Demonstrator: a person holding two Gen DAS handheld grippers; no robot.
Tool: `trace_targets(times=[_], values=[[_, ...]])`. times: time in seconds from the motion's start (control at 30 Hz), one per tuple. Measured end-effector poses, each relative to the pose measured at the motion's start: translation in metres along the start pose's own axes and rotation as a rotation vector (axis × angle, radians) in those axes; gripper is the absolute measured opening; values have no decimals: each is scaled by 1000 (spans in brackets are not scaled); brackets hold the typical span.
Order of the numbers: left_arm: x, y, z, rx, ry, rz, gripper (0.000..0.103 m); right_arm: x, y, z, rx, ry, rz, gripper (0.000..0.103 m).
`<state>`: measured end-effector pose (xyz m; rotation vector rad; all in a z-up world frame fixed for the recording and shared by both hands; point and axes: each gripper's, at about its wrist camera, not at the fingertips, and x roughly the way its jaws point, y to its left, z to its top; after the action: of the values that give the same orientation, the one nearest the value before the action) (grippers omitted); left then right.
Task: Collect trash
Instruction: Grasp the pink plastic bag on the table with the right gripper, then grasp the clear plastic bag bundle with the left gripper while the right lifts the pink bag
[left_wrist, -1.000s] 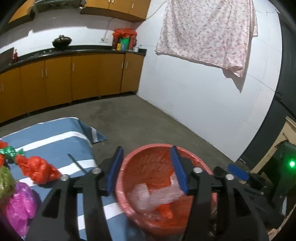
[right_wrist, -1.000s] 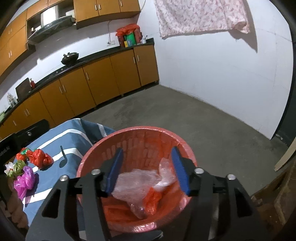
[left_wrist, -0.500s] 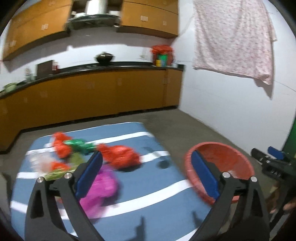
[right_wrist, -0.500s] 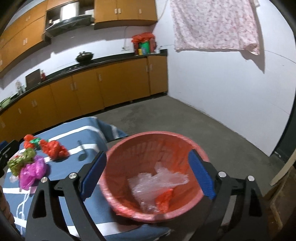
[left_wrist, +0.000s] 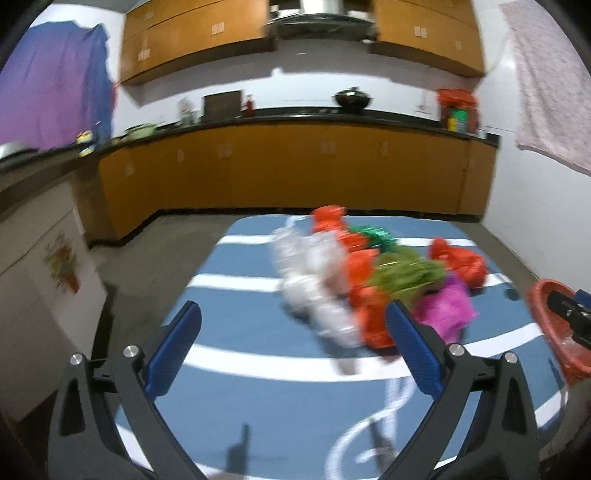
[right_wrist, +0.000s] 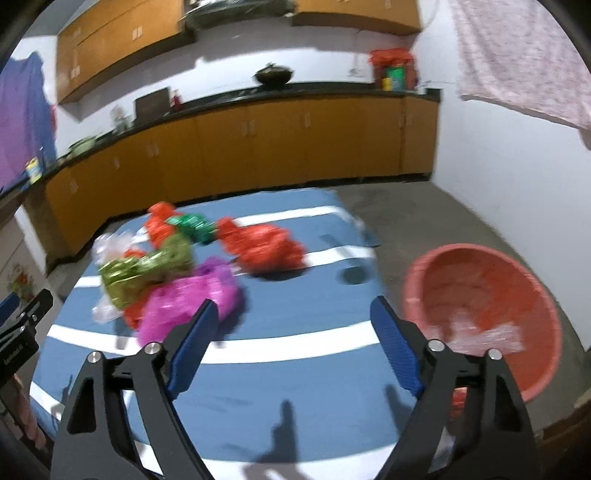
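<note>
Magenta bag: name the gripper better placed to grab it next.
Probably right. The right gripper has the magenta bag just beyond its finger; its jaws are closing, empty. The left gripper faces bare cloth.

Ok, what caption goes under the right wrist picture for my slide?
Empty right hand-held gripper, jaws closing, over a striped blue cloth, crumpled bags ahead, red basket beside.

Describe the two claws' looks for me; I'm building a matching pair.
Both match: the left claw and right claw have black skeletal arms with triangular cutouts, silver round screw heads, and long blue ribbed pads. No cables or sleeves show.
</note>
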<state>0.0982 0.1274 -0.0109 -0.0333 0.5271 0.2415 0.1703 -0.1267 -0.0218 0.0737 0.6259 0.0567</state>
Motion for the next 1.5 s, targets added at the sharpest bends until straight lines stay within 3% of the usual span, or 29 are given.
trace_targets(times=[0.27, 0.63, 0.8, 0.97, 1.03, 1.23, 1.5], values=[[11, 49, -14, -26, 10, 72, 98, 47, 52, 3, 35, 58, 12, 77], [39, 66, -17, -86, 71, 41, 98, 106, 73, 6, 45, 144, -1, 77], [55, 58, -12, -93, 96, -1, 98, 116, 80, 2, 24, 181, 47, 77], [72, 49, -5, -121, 128, -48, 98, 119, 89, -2, -12, 203, 117, 55], [76, 45, -2, -122, 134, -54, 98, 114, 93, -3, -50, 192, 121, 50], [99, 30, 10, -138, 173, -104, 97, 101, 77, -7, -42, 174, 102, 46], [142, 5, 11, -144, 299, -152, 76, 86, 29, -11, 32, 163, 26, 46]])
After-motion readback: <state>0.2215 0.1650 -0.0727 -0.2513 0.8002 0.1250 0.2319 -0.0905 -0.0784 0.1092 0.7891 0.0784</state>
